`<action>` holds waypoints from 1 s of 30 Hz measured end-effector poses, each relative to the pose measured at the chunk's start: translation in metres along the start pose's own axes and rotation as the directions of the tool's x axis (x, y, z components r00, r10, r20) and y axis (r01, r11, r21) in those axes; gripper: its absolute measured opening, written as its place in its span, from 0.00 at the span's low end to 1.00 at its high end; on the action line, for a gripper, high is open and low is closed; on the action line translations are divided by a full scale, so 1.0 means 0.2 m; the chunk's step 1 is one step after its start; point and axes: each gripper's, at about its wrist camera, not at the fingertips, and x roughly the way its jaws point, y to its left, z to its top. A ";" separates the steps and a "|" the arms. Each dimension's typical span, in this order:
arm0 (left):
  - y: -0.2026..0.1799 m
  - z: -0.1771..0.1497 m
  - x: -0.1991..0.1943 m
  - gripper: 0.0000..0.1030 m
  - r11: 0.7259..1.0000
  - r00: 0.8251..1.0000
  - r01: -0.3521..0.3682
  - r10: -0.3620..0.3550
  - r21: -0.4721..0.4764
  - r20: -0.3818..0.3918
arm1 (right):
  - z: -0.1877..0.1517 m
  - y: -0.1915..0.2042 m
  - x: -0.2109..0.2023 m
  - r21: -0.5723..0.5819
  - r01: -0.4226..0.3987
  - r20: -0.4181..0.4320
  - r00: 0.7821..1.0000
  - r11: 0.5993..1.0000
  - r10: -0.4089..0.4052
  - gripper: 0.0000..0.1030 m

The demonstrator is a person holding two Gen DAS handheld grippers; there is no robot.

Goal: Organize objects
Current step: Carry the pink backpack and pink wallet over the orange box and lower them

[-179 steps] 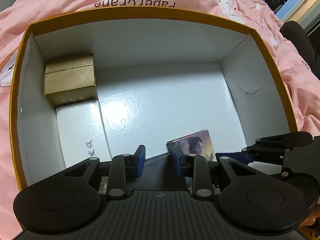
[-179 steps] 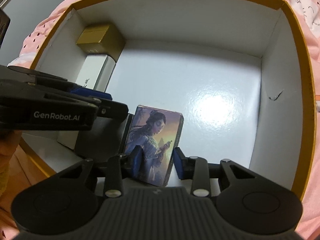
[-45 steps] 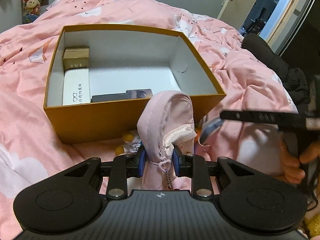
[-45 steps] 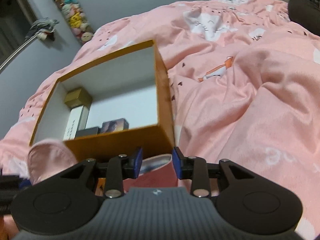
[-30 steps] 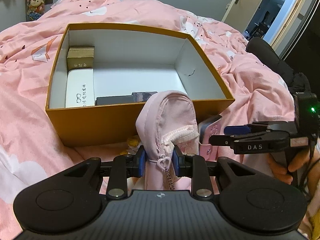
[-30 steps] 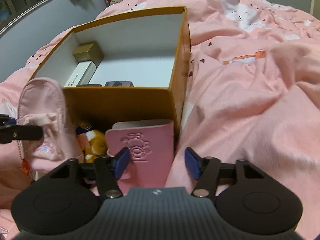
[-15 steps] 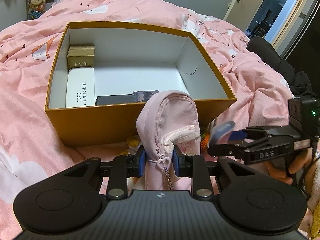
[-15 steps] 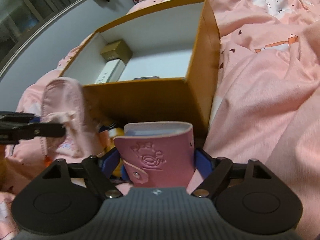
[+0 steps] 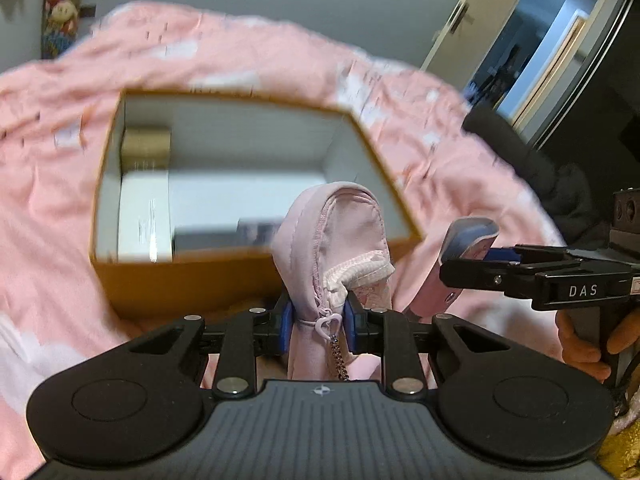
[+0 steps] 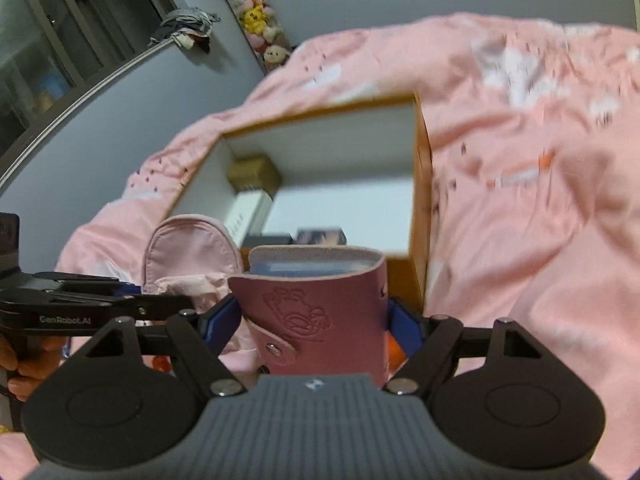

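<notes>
Dim indoor light; background motion-blurred, foreground sharp; fisheye bending edges.

The pouch (image 9: 336,236) is soft matt cloth; the card holder (image 10: 320,312) looks like embossed leather; the box (image 9: 192,280) is cardboard, white inside; the bedspread (image 10: 540,220) is cloth.

A pink patterned bedspread (image 10: 540,208) covers the bed, plush toys (image 10: 256,16) hang on the grey wall (blurred), and an open doorway (image 9: 532,52) shows beyond
</notes>
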 end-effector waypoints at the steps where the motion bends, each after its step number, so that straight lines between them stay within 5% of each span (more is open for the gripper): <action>1: 0.00 0.03 -0.03 0.27 1.000 1.000 0.001 -0.002 0.006 0.025 | 0.05 0.02 -0.02 -0.008 0.001 0.005 1.000 1.000 -0.001 0.77; 6: 0.02 0.20 -0.11 0.27 0.998 0.989 -0.065 0.061 0.026 0.133 | 0.29 0.13 0.02 -0.085 0.081 0.028 0.996 0.993 -0.079 0.77; 10: 0.08 0.30 -0.07 0.27 0.993 0.981 -0.118 0.114 0.018 0.160 | 0.44 0.16 0.26 -0.109 0.163 -0.058 0.984 0.981 -0.170 0.77; 16: 0.17 0.35 0.07 0.27 0.992 0.982 -0.124 0.119 0.028 0.146 | 0.46 0.13 0.62 -0.124 0.300 -0.219 0.921 0.946 -0.321 0.77; 26: 0.27 0.34 0.21 0.27 0.997 0.992 -0.074 0.073 0.013 0.103 | 0.40 0.07 0.86 -0.095 0.374 -0.440 0.815 0.923 -0.376 0.78; 30: 0.31 0.33 0.23 0.27 0.997 0.993 -0.073 0.073 -0.004 0.092 | 0.39 0.10 0.92 -0.150 0.376 -0.452 0.796 0.914 -0.402 0.79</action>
